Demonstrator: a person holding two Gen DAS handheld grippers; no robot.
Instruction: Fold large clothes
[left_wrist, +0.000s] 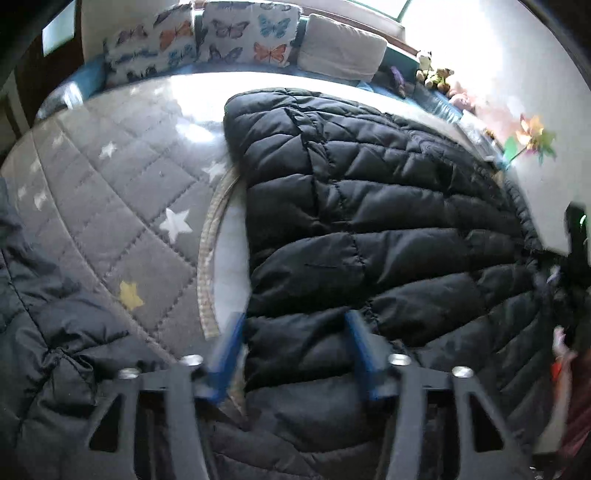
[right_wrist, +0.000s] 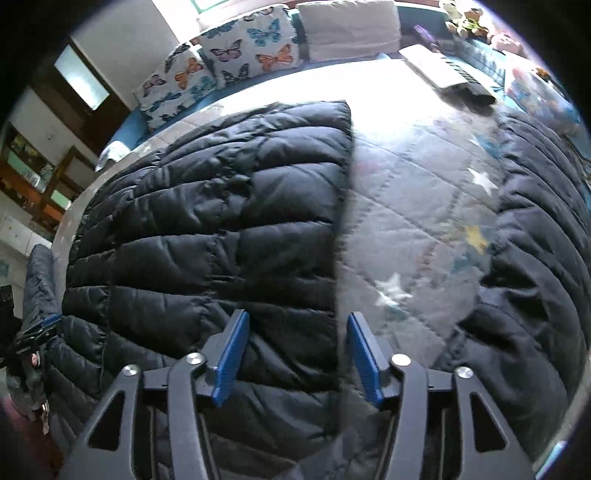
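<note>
A black quilted puffer jacket (left_wrist: 369, 221) lies spread on a grey star-patterned quilt (left_wrist: 122, 206). 2 grippers — left gripper (left_wrist: 295, 332), right gripper (right_wrist: 295, 332) — hover above its edges, jaws apart, gripping nothing.

left wrist view: blue fingers (left_wrist: 229, 354) smeared by motion blur | puffer jacket (left_wrist: 369, 229) runs off bottom edge | right wrist view: stuffed toys (right_wrist: 465, 18) too tiny to tell apart | quilt (right_wrist: 413, 206) washed out by glare up top
</note>
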